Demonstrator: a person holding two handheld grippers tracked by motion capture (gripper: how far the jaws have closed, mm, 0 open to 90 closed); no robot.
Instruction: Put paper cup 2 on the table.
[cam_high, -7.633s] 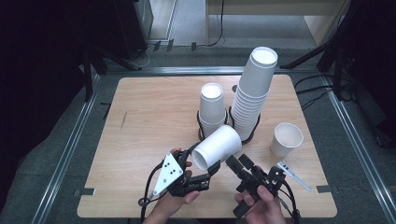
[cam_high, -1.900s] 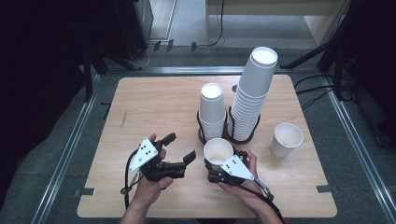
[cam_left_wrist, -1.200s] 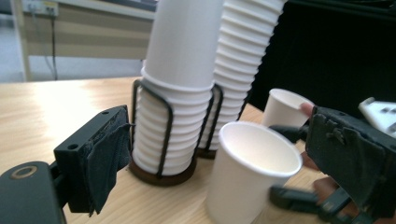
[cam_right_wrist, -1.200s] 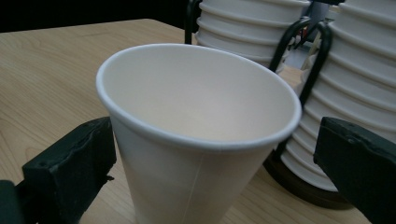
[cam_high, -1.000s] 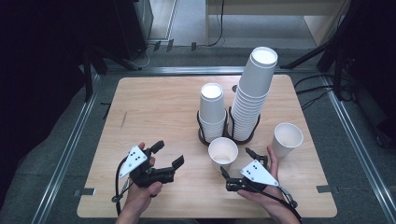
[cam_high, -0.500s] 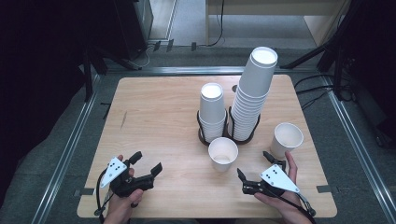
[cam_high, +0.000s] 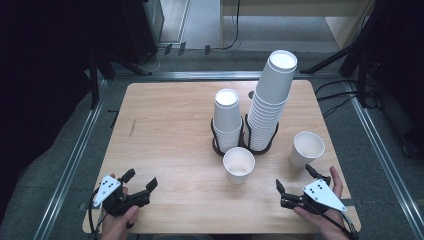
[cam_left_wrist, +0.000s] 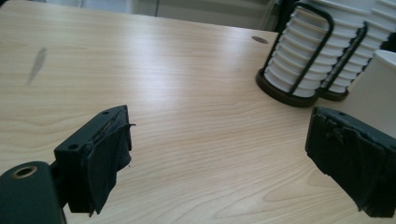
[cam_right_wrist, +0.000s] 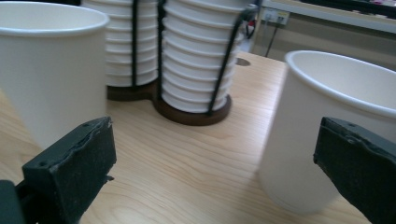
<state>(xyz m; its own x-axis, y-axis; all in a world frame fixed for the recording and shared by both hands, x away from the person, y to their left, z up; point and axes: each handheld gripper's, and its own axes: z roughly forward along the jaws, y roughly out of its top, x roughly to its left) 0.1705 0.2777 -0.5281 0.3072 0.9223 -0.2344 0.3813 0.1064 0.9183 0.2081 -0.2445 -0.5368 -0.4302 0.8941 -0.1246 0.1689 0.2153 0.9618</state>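
A lab: metal-framed wooden table (cam_high: 165, 125), floor cables (cam_high: 345, 95).

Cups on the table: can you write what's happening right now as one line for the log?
left tool: open, empty | right tool: open, empty | middle cup: upright, free | right cup: upright, free | two cup stacks in holder

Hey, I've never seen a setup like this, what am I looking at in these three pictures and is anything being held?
A person sits at a light wooden table, holding a black two-jaw hand tool in each hand: the left gripper and the right gripper. One picture looks down from above; the other two come from cameras riding on each gripper, looking along its jaws. On the table stand two stacks of white paper cups in a black wire holder, plus two single upright white paper cups: one in the middle, one to the right. Both grippers are open and hold nothing.
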